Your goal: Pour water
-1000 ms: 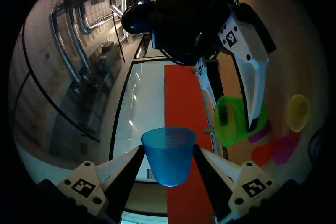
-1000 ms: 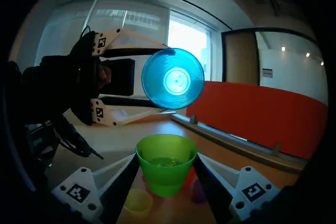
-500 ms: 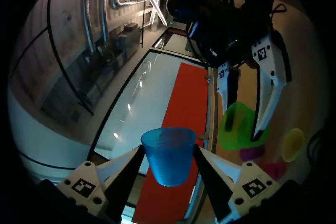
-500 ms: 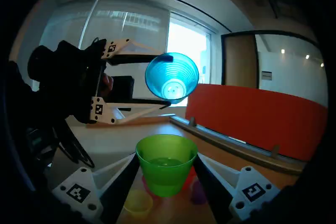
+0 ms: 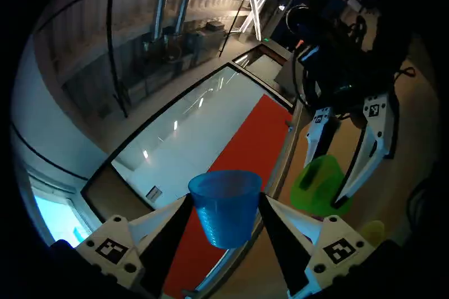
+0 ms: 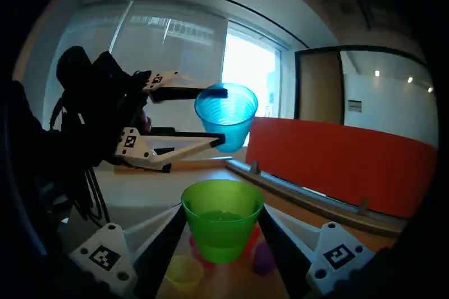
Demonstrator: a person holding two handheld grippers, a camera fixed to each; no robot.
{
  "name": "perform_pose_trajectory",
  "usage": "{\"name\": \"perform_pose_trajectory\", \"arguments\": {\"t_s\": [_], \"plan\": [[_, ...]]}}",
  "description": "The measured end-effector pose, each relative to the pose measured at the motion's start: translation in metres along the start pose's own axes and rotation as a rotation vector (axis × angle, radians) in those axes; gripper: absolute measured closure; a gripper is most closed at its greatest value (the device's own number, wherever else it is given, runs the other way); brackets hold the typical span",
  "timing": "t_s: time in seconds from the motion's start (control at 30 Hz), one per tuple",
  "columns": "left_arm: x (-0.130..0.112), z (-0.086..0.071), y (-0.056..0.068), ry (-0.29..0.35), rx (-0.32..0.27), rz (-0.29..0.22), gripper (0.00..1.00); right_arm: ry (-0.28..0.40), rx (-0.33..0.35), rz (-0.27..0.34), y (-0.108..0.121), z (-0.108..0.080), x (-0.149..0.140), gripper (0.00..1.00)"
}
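Observation:
My left gripper [image 5: 225, 215] is shut on a blue plastic cup [image 5: 225, 207], held in the air. In the right gripper view the same blue cup [image 6: 227, 114] hangs above and a little behind the green cup, nearly upright, between the left gripper [image 6: 216, 116] fingers. My right gripper [image 6: 223, 226] is shut on a green cup [image 6: 223, 219] that holds some water. In the left gripper view the green cup [image 5: 320, 182] sits between the right gripper [image 5: 321, 189] fingers, off to the right.
On the wooden table [image 6: 292, 276] below lie a yellow cup [image 6: 184, 272], a purple cup [image 6: 262, 257] and a red one [image 6: 253, 234]. A red partition [image 6: 348, 159] runs along the table's far edge. A bright window [image 6: 250, 80] stands behind.
The blue cup has swung from lying tipped, mouth toward the right gripper, back to nearly upright. The left gripper view has rolled accordingly. The green cup has stayed still.

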State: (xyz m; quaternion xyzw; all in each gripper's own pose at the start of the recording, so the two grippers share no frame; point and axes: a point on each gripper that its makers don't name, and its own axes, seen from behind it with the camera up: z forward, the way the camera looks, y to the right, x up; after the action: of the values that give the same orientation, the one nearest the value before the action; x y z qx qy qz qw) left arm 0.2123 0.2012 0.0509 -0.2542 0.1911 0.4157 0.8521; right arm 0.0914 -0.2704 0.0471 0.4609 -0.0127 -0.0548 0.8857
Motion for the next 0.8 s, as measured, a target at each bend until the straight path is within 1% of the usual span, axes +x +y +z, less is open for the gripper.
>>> {"name": "perform_pose_trajectory", "arguments": {"t_s": [0.1,0.23,0.43,0.53,0.67,0.8], "plan": [[-0.001,-0.001,-0.006,-0.004,0.012,-0.078,0.16,0.007,-0.002,0.001,0.0,-0.002,0.003,0.1],[-0.006,0.001,-0.012,-0.013,0.021,-0.2,0.16,0.017,-0.006,-0.001,0.001,-0.004,0.006,0.1],[-0.011,0.001,-0.016,-0.018,0.022,-0.37,0.16,0.036,-0.007,0.002,0.002,-0.008,0.012,0.1],[-0.015,0.0,-0.018,-0.024,0.018,-0.443,0.16,0.04,-0.009,0.003,0.003,-0.01,0.014,0.1],[-0.021,-0.002,-0.019,-0.036,0.012,-0.527,0.16,0.042,-0.013,0.003,0.005,-0.011,0.015,0.1],[-0.026,-0.004,-0.017,-0.052,-0.001,-0.61,0.16,0.046,-0.013,0.003,0.005,-0.012,0.016,0.1]]}}
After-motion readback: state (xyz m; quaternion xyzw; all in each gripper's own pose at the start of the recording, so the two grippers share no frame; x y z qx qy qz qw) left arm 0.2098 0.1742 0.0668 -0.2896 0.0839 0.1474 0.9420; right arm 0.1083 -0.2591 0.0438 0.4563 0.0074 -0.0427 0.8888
